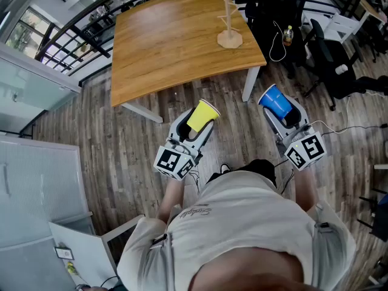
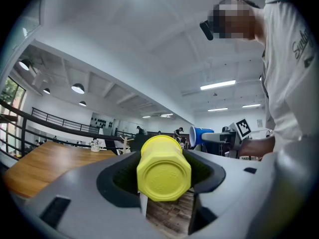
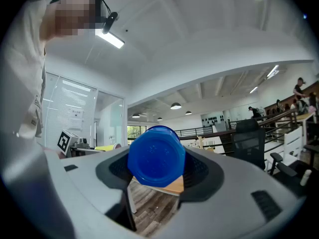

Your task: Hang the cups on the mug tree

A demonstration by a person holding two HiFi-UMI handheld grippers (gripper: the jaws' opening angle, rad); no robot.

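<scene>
"Where was the wooden table?"

"At twelve o'clock in the head view, with the mug tree standing near its two o'clock edge."

"And the claws?"

"Both off the table, over the floor. The left gripper, at the table's six o'clock, was clamped on the yellow cup. The right gripper, at four o'clock, was clamped on the blue cup."

A person in a white T-shirt reaches both forearms forward. The left grey two-jaw gripper is held level, clamped on a yellow plastic cup — the right grey two-jaw gripper, also level, grips a blue plastic cup, rims facing ahead.
</scene>
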